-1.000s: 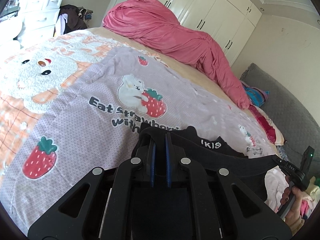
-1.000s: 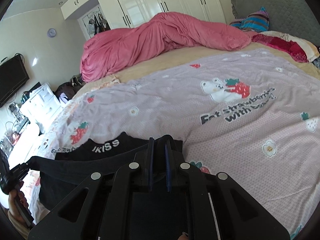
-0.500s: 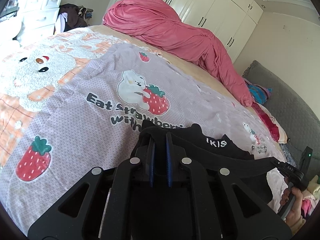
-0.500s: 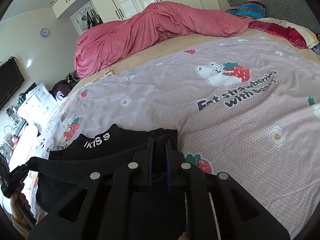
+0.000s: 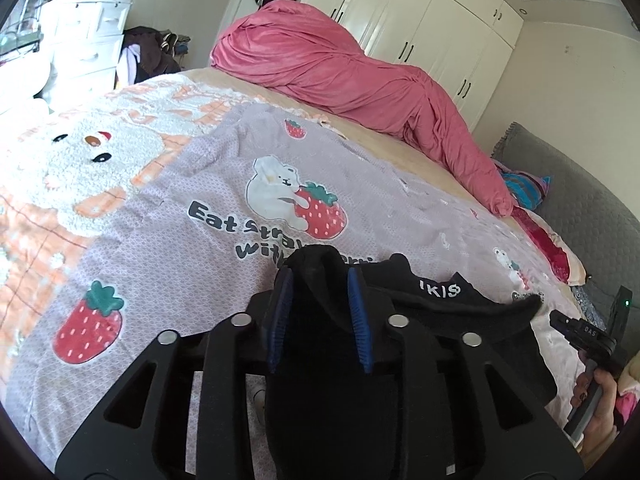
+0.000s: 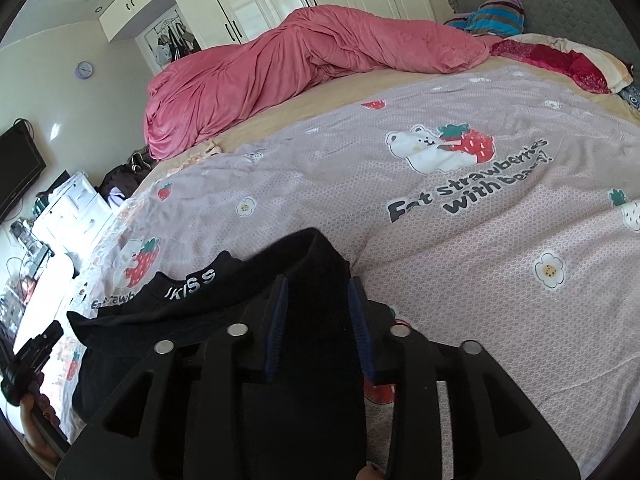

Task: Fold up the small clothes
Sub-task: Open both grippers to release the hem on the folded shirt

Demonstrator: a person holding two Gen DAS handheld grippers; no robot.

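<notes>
The bed [image 5: 360, 152] carries a lilac quilted bedspread printed with bears, strawberries and dark lettering [image 5: 168, 256], and on its near edge lies the small black knit garment with white letters on its band [image 5: 436, 292], spread flat with a fold of it humped up between the two tools.

The step in hand looks like the release after a fold has been laid down. To do it well, both claws should part fully before either is drawn away, so that no pad drags the cloth and undoes the crease. The retreat should run back along the fingers, low and straight, not upward, since a ridge of black fabric stands between the pads on each side and could snag. Afterwards a light press along the fold would help flatten it.

The left claw [image 5: 320, 320] points down towards the bedspread at a moderate slant; its jaws are opening, the blue pads [image 5: 280, 320] stand clear of the cloth ridge between them, so nothing is clamped. The right claw [image 6: 318, 324] slants down rather more steeply; its jaws are opening too, with black fabric lying loose between its pads [image 6: 358, 324]. In the left view, the person's right hand [image 5: 600, 408] grips its tool's handle at the frame's edge.
</notes>
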